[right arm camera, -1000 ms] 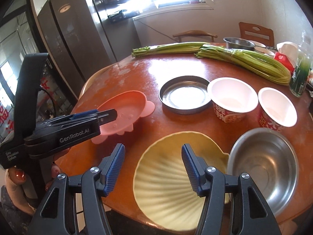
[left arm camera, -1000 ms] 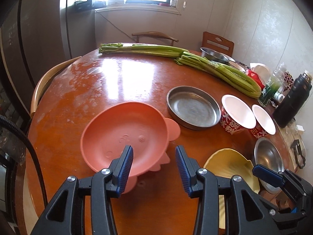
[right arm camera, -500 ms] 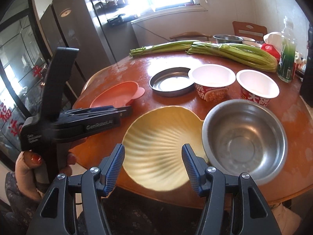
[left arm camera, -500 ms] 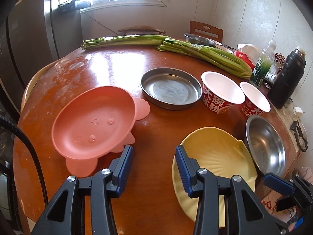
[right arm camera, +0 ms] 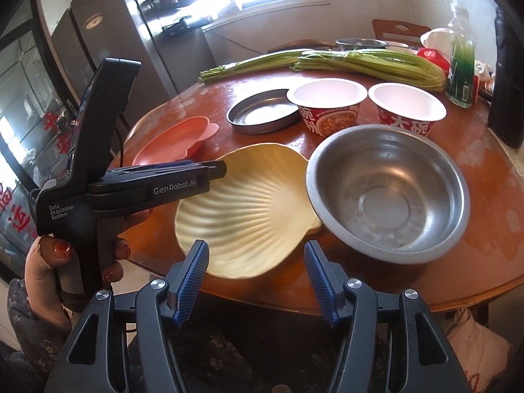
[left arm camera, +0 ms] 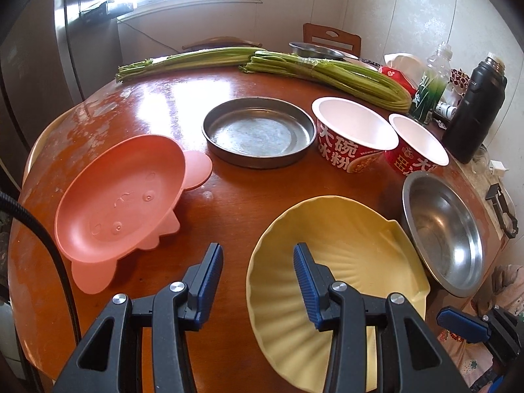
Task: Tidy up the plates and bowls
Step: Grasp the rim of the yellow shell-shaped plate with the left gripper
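Both grippers stand with jaws spread wide and grip nothing. Left gripper (left arm camera: 258,281) hangs over the near table edge, its ribbed blue pads (left arm camera: 212,271) straddling the rim of the yellow plate (left arm camera: 344,245), a glossy scallop-shell shape with fanned ridges. Ahead to its left lies the matte pink animal-shaped plate (left arm camera: 121,203); straight ahead, the flat-bottomed steel pan (left arm camera: 258,131). Right gripper (right arm camera: 255,278) hovers off the round, glossy wooden table (right arm camera: 484,177), the yellow plate just ahead and the brushed steel bowl (right arm camera: 386,190) ahead to its right, overlapping that plate's edge. Beyond stand two white-lined paper noodle bowls (right arm camera: 327,98), the left one partly hiding the pan. Lens rim cuts off the black flask (left arm camera: 475,114).
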The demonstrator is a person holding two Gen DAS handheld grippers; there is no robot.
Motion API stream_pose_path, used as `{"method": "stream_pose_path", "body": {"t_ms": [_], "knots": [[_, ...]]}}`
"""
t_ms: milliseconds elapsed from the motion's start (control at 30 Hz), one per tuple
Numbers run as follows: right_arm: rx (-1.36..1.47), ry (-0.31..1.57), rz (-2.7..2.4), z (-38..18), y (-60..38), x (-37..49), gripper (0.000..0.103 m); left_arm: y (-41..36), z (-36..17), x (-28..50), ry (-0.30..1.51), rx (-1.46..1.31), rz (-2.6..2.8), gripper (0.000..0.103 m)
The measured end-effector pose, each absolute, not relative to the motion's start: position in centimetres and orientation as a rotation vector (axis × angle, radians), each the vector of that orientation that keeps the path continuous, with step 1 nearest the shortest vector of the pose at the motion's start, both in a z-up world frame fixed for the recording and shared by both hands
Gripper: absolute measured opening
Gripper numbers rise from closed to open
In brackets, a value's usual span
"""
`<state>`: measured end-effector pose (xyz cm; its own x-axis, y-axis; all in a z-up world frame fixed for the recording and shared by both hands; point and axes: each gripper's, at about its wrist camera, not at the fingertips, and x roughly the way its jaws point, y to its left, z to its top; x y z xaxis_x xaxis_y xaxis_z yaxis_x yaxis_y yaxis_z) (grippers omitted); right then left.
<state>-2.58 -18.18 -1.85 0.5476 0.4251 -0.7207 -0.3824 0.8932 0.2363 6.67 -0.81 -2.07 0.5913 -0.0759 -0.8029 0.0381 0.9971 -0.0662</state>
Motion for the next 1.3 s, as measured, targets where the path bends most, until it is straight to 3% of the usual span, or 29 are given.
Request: {"method": "stream_pose_path", "body": {"t_ms": [1300], "knots": [[-0.064, 0.837, 0.43, -3.9, -13.6, -0.6, 0.064, 0.6, -3.0, 4.2, 0.9, -0.107, -0.122, 0.045]]}}
